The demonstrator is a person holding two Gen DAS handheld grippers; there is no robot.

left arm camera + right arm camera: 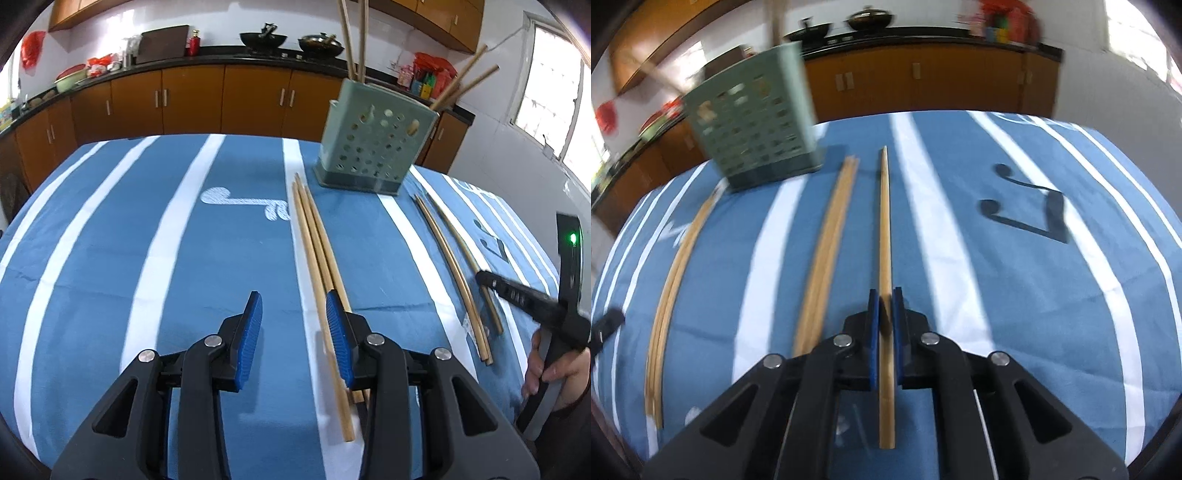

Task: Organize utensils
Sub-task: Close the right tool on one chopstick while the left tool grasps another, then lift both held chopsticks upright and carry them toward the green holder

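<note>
My right gripper (pixel 885 295) is clamped on one chopstick (pixel 885 229), blue pads pressed to both sides of it at lower centre of the right view. The stick runs straight up the frame, its tip pointing to the far table edge, its butt end showing below the pads between the black arms. That view is blurred, so I cannot tell whether the stick is clear of the cloth (pixel 997 295).

My left gripper (pixel 294 325) stands wide apart and holds nothing, low in the left view. Its right pad (pixel 336 332) sits over a trio of chopsticks (pixel 314 236) lying on the cloth (pixel 110 240); whether it touches them I cannot tell.

The holder (pixel 373 144), green with round holes, stands upright in the upper right of the left view, with chopsticks already sticking out of its top. In the right view the holder (pixel 757 122) is at upper left, tilted by the lens.

Another group of chopsticks (pixel 454 273) lies right of centre in the left view, below the holder, near where the right gripper's black tip shows. In the right view these lie just left of my held stick.
</note>
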